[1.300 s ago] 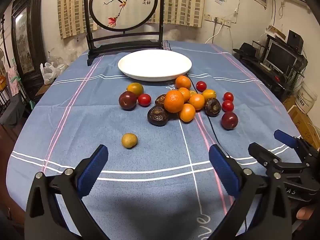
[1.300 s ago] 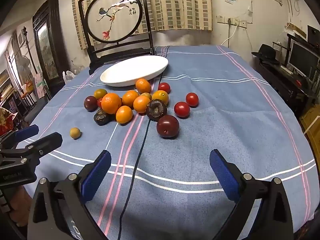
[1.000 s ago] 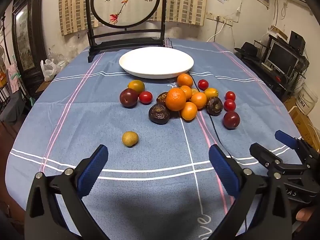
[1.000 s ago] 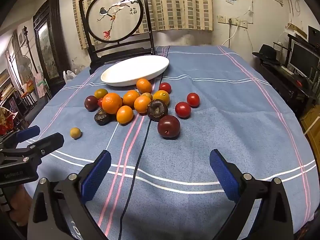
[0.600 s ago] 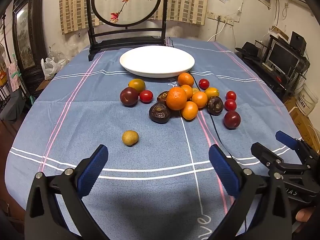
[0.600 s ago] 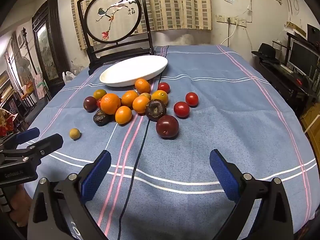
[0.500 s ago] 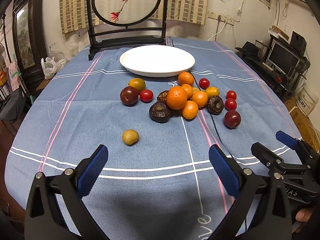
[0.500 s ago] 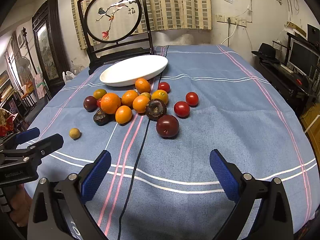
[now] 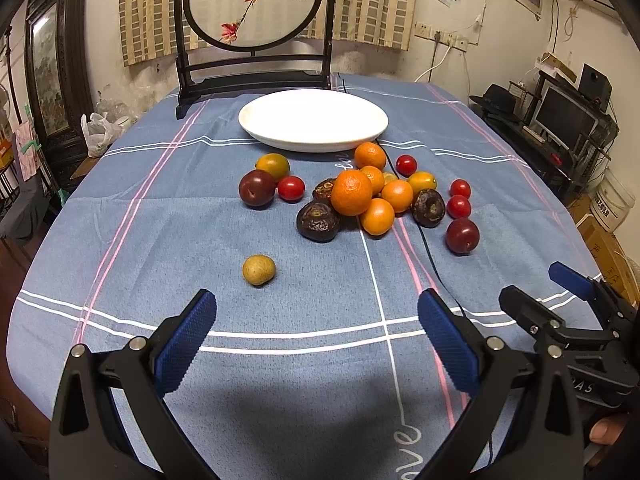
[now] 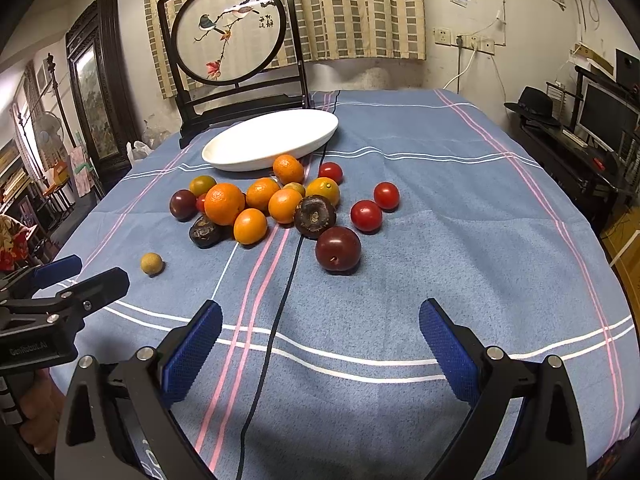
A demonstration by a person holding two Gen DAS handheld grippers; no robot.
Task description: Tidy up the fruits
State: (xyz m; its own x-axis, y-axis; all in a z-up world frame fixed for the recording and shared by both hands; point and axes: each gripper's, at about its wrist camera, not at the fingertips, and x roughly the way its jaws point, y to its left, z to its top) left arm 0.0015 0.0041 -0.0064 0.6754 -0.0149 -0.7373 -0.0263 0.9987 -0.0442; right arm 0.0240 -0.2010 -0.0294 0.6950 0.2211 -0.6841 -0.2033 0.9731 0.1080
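A pile of fruit lies on the blue tablecloth (image 9: 160, 232): oranges such as a big one (image 9: 351, 193) (image 10: 224, 204), dark passion fruits (image 9: 318, 222) (image 10: 315, 211), plums (image 9: 462, 236) (image 10: 338, 249), cherry tomatoes (image 9: 291, 188) (image 10: 366, 216). A small tan longan (image 9: 259, 270) (image 10: 152, 263) lies apart, nearest my left gripper. An empty white plate (image 9: 313, 119) (image 10: 270, 139) sits behind the pile. My left gripper (image 9: 316, 338) is open and empty, short of the fruit. My right gripper (image 10: 320, 344) is open and empty, in front of the near plum.
A black cable (image 10: 276, 320) runs from the plate through the fruit toward me. A framed round bird screen (image 9: 253, 4) stands at the table's far edge. Shelves with monitors (image 9: 568, 116) stand to the right. The right gripper also shows in the left wrist view (image 9: 560, 300).
The left wrist view has tilted up and eased slightly back, so the fruit sits a little higher in frame. The right gripper has barely moved. Both stay open.
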